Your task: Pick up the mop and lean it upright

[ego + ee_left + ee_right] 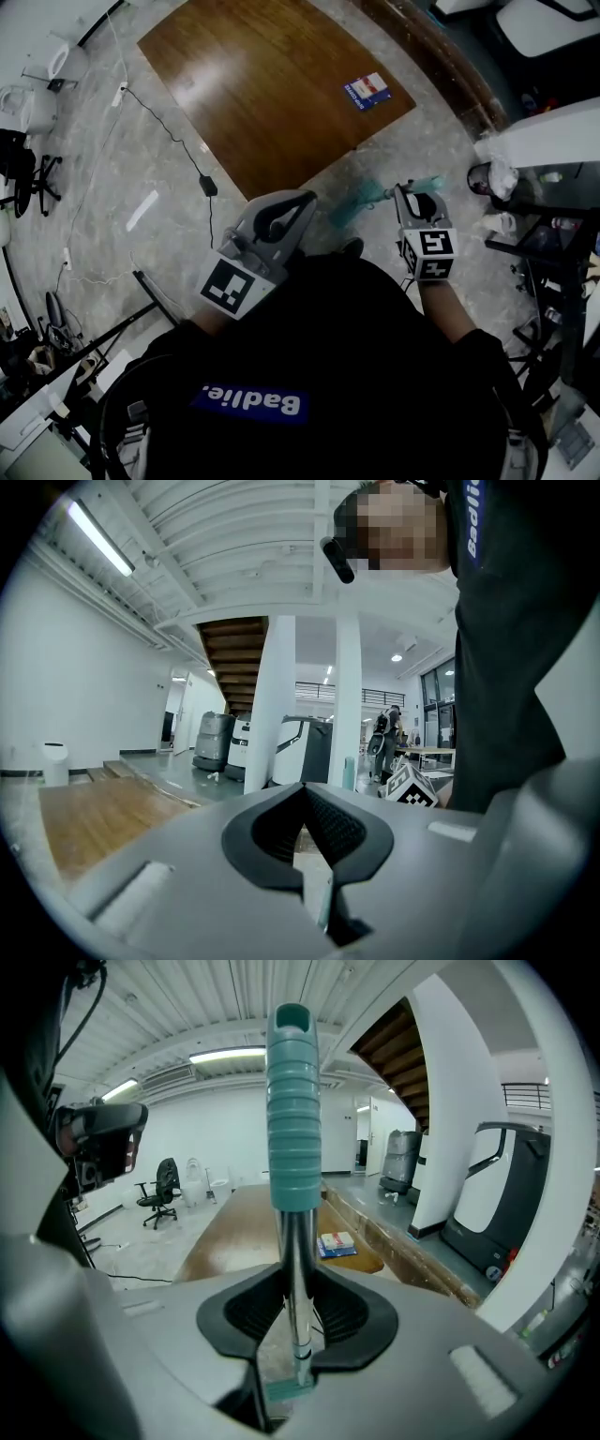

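The mop shows best in the right gripper view: a shiny metal pole (298, 1260) topped by a ribbed teal grip (293, 1119), standing upright between the black pads. My right gripper (298, 1314) is shut on that pole just below the grip. From the head view, the right gripper (413, 190) is at the right in front of the person's body, and the mop's teal part (361, 197) is a blur to its left. My left gripper (298, 202) is held out beside it, apart from the mop. Its pads (328, 822) meet at the tip with nothing between them. The mop's head is hidden.
A brown wooden floor panel (272, 84) with a booklet (367, 91) lies ahead. A black cable and adapter (208, 186) trail over the grey floor. An office chair (23, 173) stands at the left, cluttered shelving (544, 234) at the right. White columns (272, 705) and floor-cleaning machines (305, 747) stand beyond.
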{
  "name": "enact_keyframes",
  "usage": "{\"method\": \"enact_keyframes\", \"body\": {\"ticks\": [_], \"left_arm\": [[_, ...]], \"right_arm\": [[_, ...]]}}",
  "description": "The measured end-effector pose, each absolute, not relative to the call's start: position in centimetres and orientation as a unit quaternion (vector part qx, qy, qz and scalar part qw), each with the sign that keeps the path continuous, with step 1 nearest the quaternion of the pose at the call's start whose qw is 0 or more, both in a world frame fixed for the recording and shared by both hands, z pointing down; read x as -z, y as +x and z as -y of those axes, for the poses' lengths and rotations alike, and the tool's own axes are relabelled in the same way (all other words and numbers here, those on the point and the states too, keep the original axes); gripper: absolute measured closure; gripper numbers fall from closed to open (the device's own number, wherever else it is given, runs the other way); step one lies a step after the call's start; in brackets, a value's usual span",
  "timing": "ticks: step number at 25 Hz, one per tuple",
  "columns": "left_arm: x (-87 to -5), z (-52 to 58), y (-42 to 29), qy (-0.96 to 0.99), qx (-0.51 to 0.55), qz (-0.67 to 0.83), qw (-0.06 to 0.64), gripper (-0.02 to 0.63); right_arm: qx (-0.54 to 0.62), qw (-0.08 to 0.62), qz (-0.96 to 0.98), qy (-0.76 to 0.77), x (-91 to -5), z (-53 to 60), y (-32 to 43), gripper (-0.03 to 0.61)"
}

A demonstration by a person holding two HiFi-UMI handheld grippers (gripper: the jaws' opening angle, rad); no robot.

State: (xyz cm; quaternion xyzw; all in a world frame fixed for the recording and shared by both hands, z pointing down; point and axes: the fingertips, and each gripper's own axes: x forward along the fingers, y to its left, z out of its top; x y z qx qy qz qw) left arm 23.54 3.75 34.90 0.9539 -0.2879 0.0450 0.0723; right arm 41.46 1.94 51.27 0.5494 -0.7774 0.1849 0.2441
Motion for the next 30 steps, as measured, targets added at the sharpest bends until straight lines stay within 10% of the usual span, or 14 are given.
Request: {"method": "enact_keyframes", "body": {"ticks": [30], "left_arm": [[-37.0, -4.5, 10.9, 0.918, -0.031, 0.381, 0.102, 0.595]], "right_arm": [[-0.191, 0.371, 0.779, 0.467, -61.5, 4.3, 29.0, 0.472]]}}
